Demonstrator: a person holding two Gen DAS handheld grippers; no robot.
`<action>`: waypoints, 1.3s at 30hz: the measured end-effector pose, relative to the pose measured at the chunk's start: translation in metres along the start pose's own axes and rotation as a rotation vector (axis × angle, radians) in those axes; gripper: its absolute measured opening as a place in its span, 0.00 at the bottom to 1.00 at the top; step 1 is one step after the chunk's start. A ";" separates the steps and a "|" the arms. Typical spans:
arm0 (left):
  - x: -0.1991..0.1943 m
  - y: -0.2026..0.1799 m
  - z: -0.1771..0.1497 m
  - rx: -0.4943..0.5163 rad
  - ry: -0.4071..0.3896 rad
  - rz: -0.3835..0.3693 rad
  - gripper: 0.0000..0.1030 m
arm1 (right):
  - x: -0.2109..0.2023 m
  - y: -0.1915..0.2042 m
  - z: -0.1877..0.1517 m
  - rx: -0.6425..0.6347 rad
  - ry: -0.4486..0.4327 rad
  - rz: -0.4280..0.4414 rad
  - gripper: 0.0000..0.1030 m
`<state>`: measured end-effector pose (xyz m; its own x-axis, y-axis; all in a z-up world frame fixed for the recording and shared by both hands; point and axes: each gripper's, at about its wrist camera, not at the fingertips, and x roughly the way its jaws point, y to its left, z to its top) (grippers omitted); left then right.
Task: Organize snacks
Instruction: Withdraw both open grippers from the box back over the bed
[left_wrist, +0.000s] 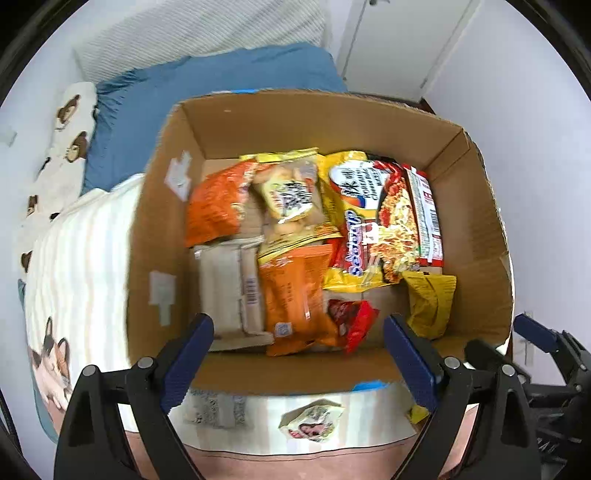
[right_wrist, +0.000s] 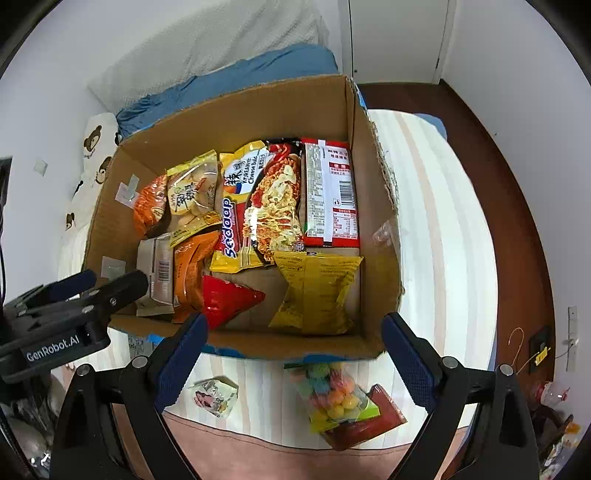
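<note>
A cardboard box (left_wrist: 476, 236) (right_wrist: 380, 206) stands on the bed and holds several snack packets: a yellow noodle pack (left_wrist: 364, 221) (right_wrist: 255, 206), orange bags (left_wrist: 295, 295), a red packet (right_wrist: 229, 299) and a yellow packet (right_wrist: 317, 291). My left gripper (left_wrist: 297, 354) is open and empty above the box's near wall. My right gripper (right_wrist: 291, 350) is open and empty over the near wall. On the bed in front lie a small white packet (left_wrist: 314, 421) (right_wrist: 214, 398) and a bag of coloured candy balls (right_wrist: 332, 398) on a red packet (right_wrist: 384, 410).
The striped bedspread (right_wrist: 443, 221) surrounds the box. A blue pillow (left_wrist: 207, 96) and a bear-print pillow (left_wrist: 70, 133) lie behind it. Another flat white packet (left_wrist: 218, 406) lies on the near bed edge. The left gripper's body (right_wrist: 62, 314) shows in the right wrist view.
</note>
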<state>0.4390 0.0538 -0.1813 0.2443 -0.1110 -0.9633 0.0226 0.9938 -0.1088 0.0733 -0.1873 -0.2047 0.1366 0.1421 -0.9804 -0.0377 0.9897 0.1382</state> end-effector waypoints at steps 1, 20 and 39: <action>-0.001 -0.001 -0.004 -0.001 -0.019 0.006 0.91 | -0.004 0.001 -0.003 -0.002 -0.013 -0.002 0.94; -0.104 -0.008 -0.093 0.035 -0.368 0.113 0.91 | -0.115 0.027 -0.074 -0.089 -0.279 -0.032 0.96; -0.163 -0.018 -0.130 0.032 -0.508 0.077 0.91 | -0.195 0.026 -0.120 -0.054 -0.442 0.047 0.98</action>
<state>0.2727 0.0538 -0.0542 0.6866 -0.0285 -0.7265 0.0132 0.9996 -0.0267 -0.0725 -0.1918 -0.0272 0.5427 0.1925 -0.8176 -0.1041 0.9813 0.1619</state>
